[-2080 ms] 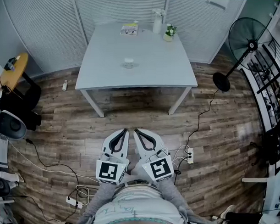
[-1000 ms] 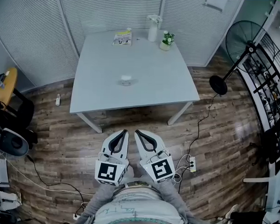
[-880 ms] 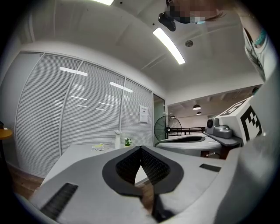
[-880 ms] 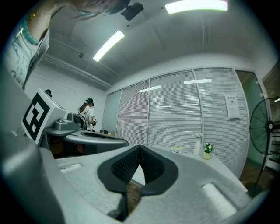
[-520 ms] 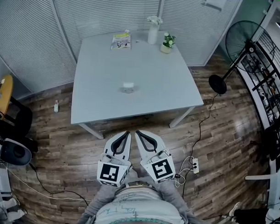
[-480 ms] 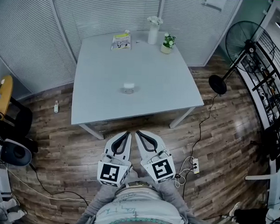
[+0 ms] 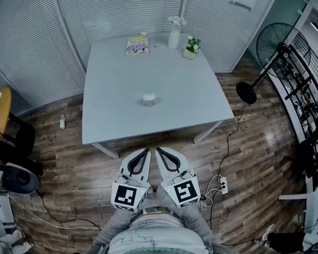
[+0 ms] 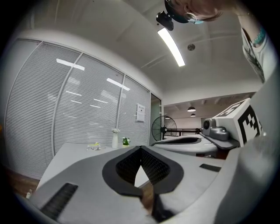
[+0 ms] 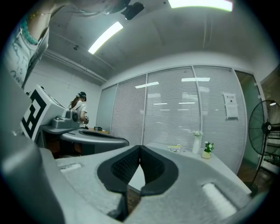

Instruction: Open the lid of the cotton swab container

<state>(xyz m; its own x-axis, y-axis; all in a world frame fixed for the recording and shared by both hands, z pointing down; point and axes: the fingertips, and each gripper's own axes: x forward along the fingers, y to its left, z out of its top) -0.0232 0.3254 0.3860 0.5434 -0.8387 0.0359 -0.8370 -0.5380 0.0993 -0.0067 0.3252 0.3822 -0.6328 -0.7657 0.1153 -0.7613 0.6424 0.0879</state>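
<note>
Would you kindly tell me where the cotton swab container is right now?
In the head view the cotton swab container sits alone near the middle of the table, beyond the left gripper and right gripper.

Pale grey worktop (image 7: 113,106) takes up the upper middle of the head view. A small round cotton swab container (image 7: 148,100) sits alone near its centre. Lined up along the far edge, top of frame: yellowish packet (image 7: 137,45), white bottle (image 7: 175,35), little potted plant (image 7: 192,47).

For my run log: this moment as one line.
left gripper: shut, empty | right gripper: shut, empty | small white container: on grey table, untouched
</note>
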